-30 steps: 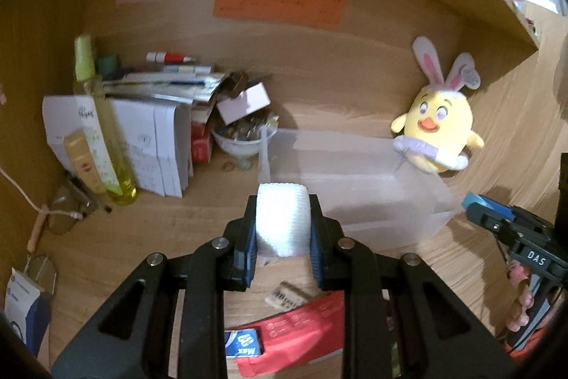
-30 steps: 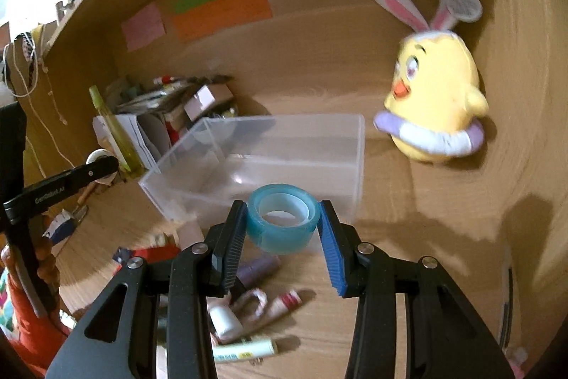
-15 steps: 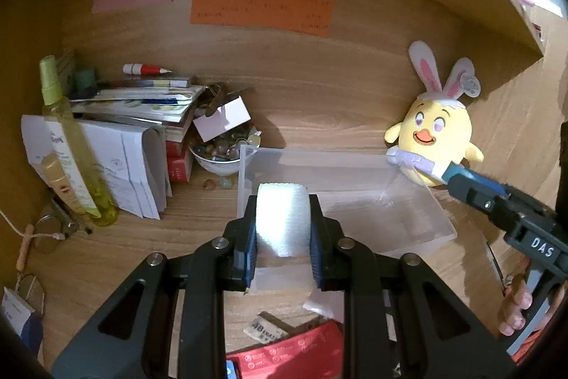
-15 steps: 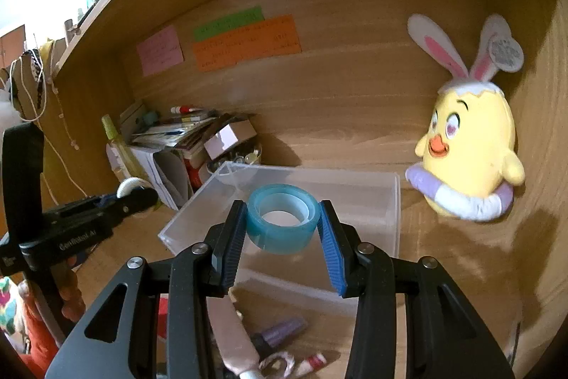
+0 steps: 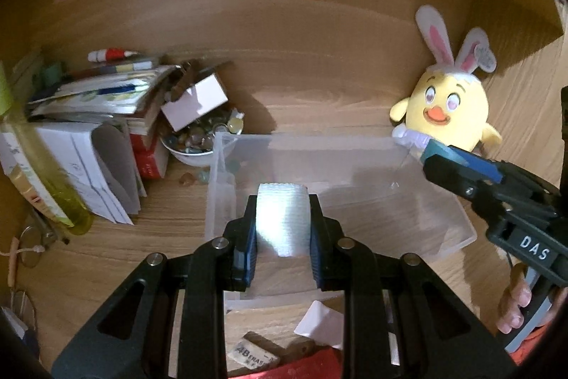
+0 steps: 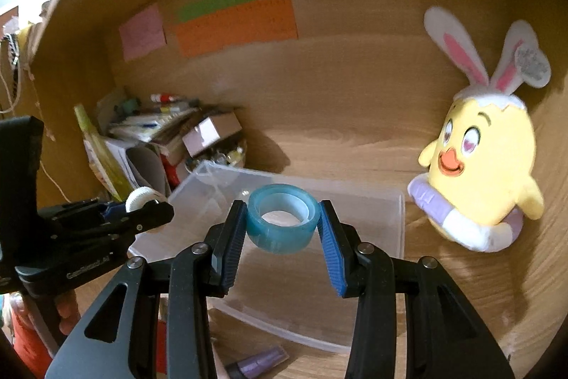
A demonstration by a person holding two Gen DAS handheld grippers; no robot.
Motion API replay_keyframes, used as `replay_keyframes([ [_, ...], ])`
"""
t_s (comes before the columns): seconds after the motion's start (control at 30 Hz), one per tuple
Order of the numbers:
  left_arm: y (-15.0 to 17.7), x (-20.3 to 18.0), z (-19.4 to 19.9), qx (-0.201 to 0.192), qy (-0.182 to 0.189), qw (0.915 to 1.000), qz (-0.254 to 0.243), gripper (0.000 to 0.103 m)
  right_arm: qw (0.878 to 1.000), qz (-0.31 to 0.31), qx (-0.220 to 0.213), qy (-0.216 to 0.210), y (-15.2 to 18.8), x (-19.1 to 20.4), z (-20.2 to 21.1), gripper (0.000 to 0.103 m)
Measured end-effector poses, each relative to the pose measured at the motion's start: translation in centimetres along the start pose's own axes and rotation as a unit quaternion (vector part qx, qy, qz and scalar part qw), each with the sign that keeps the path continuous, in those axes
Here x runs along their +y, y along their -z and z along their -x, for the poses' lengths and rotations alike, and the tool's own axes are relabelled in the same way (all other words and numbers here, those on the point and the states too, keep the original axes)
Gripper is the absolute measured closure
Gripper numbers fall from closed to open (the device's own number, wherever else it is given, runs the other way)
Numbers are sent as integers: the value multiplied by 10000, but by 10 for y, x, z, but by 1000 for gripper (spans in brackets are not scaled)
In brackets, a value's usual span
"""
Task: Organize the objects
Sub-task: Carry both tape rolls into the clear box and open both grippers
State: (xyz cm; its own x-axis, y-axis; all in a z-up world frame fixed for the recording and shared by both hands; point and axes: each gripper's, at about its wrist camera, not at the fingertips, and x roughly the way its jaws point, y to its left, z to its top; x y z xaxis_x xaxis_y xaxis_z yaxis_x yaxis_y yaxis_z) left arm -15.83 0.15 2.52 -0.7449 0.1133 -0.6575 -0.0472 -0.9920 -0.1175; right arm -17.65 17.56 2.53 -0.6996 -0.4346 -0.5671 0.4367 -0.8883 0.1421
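Far left on the surface (image 5: 170, 226): yellow bottle (image 5: 46, 187), paper stack (image 5: 103, 105), bowl of stones (image 5: 198, 141). My left gripper (image 5: 283, 219) is clamped on a white gauze roll (image 5: 282, 219), over the clear bin's (image 5: 458, 222) left end. My right gripper (image 6: 283, 219) is clamped on a blue tape roll (image 6: 282, 219), above the bin too. Plush chick (image 5: 447, 109) sits at the bin's right corner. Eraser (image 5: 254, 352) lies near me.
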Motion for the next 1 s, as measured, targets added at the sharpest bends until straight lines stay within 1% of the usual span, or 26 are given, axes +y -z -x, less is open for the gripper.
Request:
replay_keyframes([
  [0.27,-2,-6,-32,399,-3,9991,-115,79,9992,-145,365,76,9,-15,-31,66],
  [0.43,-3,-7,-55,736,23,9972,-137,79,9984,-81,523,216,15,-17,-42,66],
  [0.53,-4,-8,-65,856,52,9962,-148,79,9976,-35,624,302,18,-18,-49,66],
  [0.67,-4,-14,-71,904,134,9956,-215,79,9963,52,753,416,20,-18,-55,66],
  [0.77,-3,-18,-78,958,105,9949,-283,79,9953,96,833,488,22,-18,-60,66],
  [0.87,-2,-18,-83,1037,87,9941,-312,79,9939,162,902,607,24,-18,-64,65],
  [1.0,-3,-14,-85,1093,165,9935,-275,78,9928,246,923,721,25,-15,-65,65],
])
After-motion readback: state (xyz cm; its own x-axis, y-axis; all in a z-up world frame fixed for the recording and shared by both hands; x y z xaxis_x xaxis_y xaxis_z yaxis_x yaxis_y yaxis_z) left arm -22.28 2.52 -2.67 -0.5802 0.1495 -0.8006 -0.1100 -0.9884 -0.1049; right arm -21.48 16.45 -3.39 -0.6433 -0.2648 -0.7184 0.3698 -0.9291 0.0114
